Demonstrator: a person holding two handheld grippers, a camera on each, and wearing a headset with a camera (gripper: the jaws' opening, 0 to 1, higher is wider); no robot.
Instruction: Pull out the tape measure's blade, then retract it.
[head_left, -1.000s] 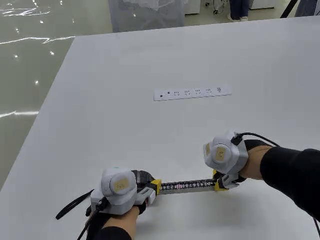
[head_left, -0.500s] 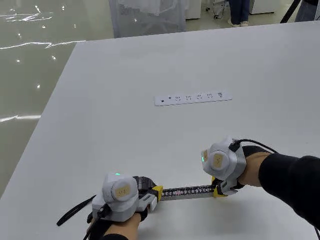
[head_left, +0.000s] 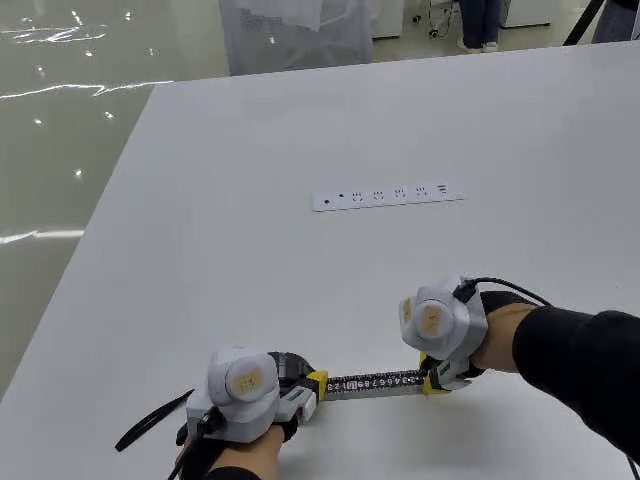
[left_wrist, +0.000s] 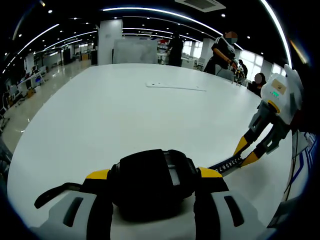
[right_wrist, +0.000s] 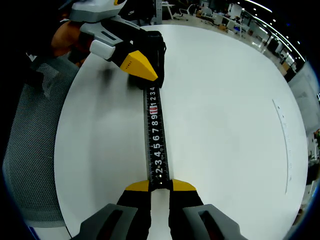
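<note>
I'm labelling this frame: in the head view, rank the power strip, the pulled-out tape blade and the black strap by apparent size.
1. power strip: longest and widest, though it lies farthest from the camera.
2. tape blade and black strap: about alike in length. The strap's near end is partly hidden, so I won't rank them.

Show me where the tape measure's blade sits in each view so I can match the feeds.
Head view: the blade lies left to right at bottom centre.
Left gripper view: lower right, a short strip ending at the right gripper.
Right gripper view: centre, running straight up from that view's own jaws.
Shared landmark: the black tape measure case, clamped by the left gripper at the blade's other end.
</note>
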